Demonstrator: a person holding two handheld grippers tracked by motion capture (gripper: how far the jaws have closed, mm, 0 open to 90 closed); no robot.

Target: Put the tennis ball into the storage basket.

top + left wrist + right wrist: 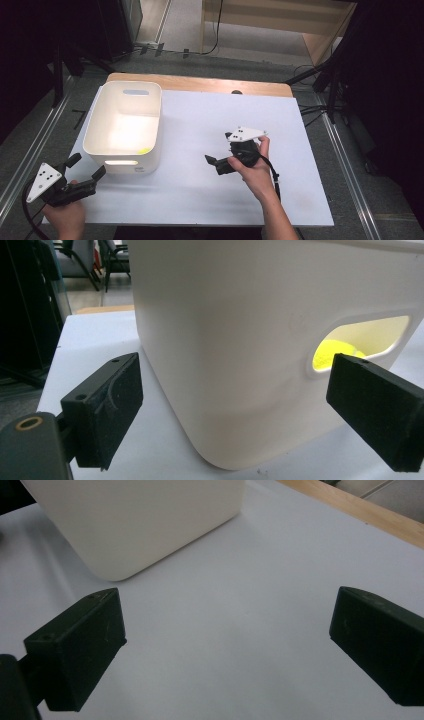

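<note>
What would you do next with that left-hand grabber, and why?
Probably ease the left gripper forward to take the white bin's near corner. Its fingers are open, empty and just short of the wall, and a yellow ball already sits inside.

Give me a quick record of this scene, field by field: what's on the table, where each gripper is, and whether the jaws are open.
surface: white table top on a wooden table
container: white bin, upright, on the table's left part
contents: yellow ball, seen through the bin's handle slot
left gripper: jaws open, empty, near the bin's near left corner, not touching it
right gripper: jaws open, empty, over the bare table top right of the bin, pointing toward it
</note>
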